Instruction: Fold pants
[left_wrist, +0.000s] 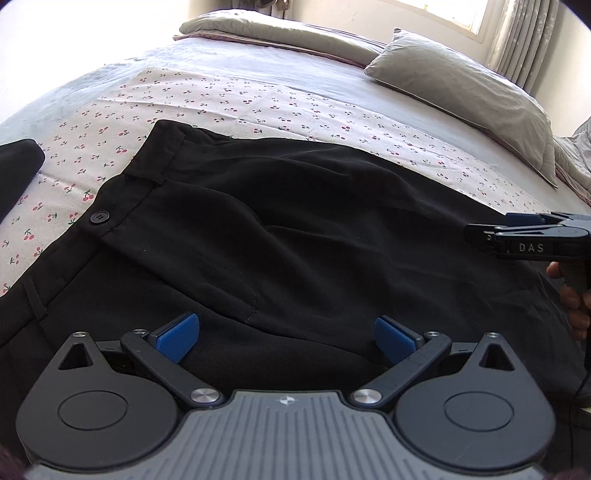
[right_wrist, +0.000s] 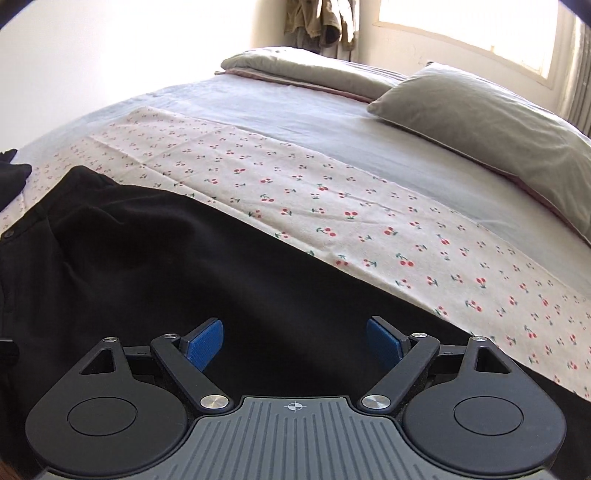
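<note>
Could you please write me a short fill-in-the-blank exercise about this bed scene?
1. The pants spread on the bed are ____ in colour.
2. The cloth under them is printed with small ____.
3. The blue pads of the left hand-held gripper stand ____, with nothing pinched between them.
4. The grey pillow lies near the ____.

Missing words: black; cherries; apart; window

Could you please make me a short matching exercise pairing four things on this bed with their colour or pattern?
Things:
1. pants
2. pillow
3. cloth under the pants
4. pads of the left claw

Colour or pattern:
A. blue
B. white with red cherries
C. black
D. grey

Pairs: 1-C, 2-D, 3-B, 4-A
</note>
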